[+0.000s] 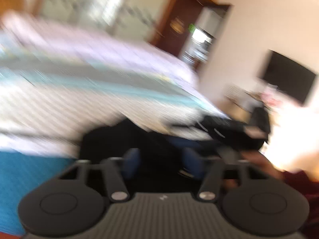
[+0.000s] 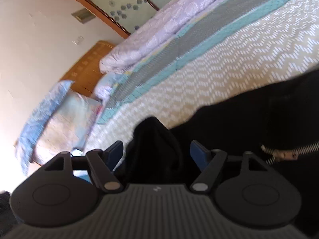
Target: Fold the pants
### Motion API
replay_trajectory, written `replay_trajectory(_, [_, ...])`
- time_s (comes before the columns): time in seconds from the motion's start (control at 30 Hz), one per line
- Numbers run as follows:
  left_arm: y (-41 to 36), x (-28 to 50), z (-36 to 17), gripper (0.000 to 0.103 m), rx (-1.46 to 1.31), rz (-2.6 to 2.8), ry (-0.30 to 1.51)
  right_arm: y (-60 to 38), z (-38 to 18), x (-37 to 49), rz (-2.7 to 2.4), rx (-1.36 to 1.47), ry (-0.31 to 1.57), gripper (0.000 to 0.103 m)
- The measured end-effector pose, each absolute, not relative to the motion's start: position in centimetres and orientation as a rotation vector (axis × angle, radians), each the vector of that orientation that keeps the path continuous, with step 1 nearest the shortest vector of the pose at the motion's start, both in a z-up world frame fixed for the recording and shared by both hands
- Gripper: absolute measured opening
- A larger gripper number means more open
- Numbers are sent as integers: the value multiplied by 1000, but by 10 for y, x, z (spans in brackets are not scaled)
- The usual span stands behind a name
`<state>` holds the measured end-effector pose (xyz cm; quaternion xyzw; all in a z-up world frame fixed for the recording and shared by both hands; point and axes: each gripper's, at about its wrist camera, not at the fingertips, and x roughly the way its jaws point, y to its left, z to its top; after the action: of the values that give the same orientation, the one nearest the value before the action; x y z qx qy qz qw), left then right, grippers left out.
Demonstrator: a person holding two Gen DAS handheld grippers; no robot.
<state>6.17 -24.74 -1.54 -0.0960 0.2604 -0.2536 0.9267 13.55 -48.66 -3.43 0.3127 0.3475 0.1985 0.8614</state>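
Black pants (image 2: 249, 119) lie on a bed with a beige zigzag cover (image 2: 229, 63). In the right wrist view my right gripper (image 2: 157, 151) stands open, its blue pads apart, with a raised fold of black cloth (image 2: 155, 139) between them, not pinched. A metal zipper (image 2: 293, 151) shows at the right. The left wrist view is badly blurred. My left gripper (image 1: 161, 159) is open over black cloth (image 1: 127, 137), blue pads (image 1: 131, 159) apart. The other gripper (image 1: 229, 127) shows beyond it at the right.
A lilac quilt (image 2: 169, 25) is bunched along the far side of the bed. Pillows (image 2: 59, 111) lie by the wooden headboard (image 2: 89, 63). A wardrobe with glass panels (image 2: 129, 2) stands behind. A dark screen (image 1: 289, 77) hangs on the wall.
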Motion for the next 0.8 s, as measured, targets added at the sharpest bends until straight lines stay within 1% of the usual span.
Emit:
replay_trajectory(0.07, [-249,54,-19,70,-61,-444,514,-482,-42,135,421,664,754,76])
replay_trajectory(0.17, [-260,55,-36,69,35,-444,578,-471,-46,136,411,630,781,75])
replay_trajectory(0.2, [-265,58,-44,67,63,-447,593,-467,-48,137,410,607,791,65])
replay_trajectory(0.23, [-267,63,-49,62,84,-442,613,-462,-50,139,415,588,804,36])
replay_trajectory(0.27, [-269,71,-57,37,91,-441,645,-458,-55,142,413,569,828,20])
replay_trajectory(0.3, [-267,75,-59,15,75,-449,684,-456,-58,143,397,559,852,14])
replay_trajectory(0.37, [-258,89,-57,13,-36,-462,731,-458,-59,141,410,594,848,14])
replay_trajectory(0.47, [-245,94,-47,12,-199,-539,668,-455,-60,140,459,648,867,14])
replay_trajectory(0.57, [-261,95,-45,12,-165,-582,649,-457,-64,139,493,731,866,18])
replay_trajectory(0.63, [-271,97,-57,12,-146,-593,684,-465,-66,138,469,781,862,30])
replay_trajectory(0.67, [-275,98,-63,12,-148,-598,710,-471,-67,136,460,808,855,33])
replay_trajectory(0.7, [-277,99,-69,13,-153,-604,725,-476,-67,134,452,833,851,43])
replay_trajectory(0.73, [-279,99,-74,13,-154,-607,732,-483,-67,133,440,865,844,57])
replay_trajectory(0.77, [-280,99,-78,14,-152,-605,737,-491,-69,130,426,915,829,66])
replay_trajectory(0.8, [-281,99,-81,14,-151,-603,742,-499,-72,128,422,988,810,84])
